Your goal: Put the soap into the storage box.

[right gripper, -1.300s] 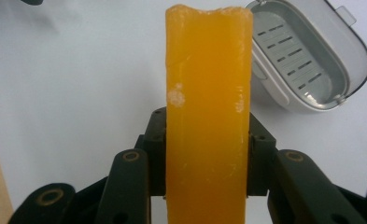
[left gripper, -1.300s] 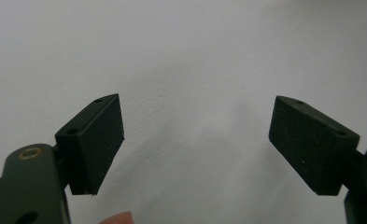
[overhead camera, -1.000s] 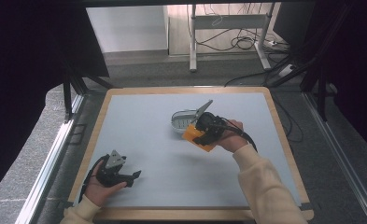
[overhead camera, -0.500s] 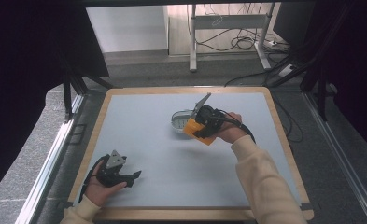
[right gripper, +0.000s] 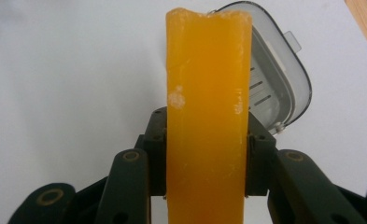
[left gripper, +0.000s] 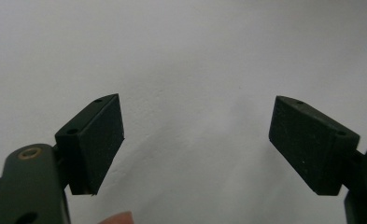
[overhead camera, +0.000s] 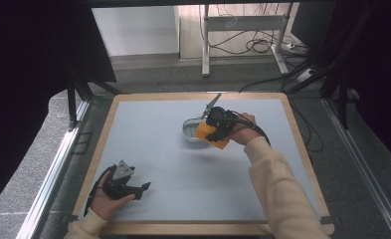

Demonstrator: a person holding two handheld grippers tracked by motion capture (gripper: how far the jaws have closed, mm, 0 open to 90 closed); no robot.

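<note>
Right tool [overhead camera: 209,133] seen from above pinching waxy orange bar [overhead camera: 210,136] over grey lidded case [overhead camera: 194,130] on pale matte bench [overhead camera: 193,184]; left tool [left gripper: 197,142] spread, black blocky pads bare; right gripper view: slab [right gripper: 208,116] clamped, rounded slotted case [right gripper: 274,88] behind.

No readable text, label, brand, number or sign appears on anything here.

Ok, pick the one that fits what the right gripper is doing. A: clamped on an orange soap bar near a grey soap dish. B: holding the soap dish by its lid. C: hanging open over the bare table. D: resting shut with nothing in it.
A: the right gripper has both jaws pressed against the orange soap bar, with the grey soap dish just behind it.
</note>
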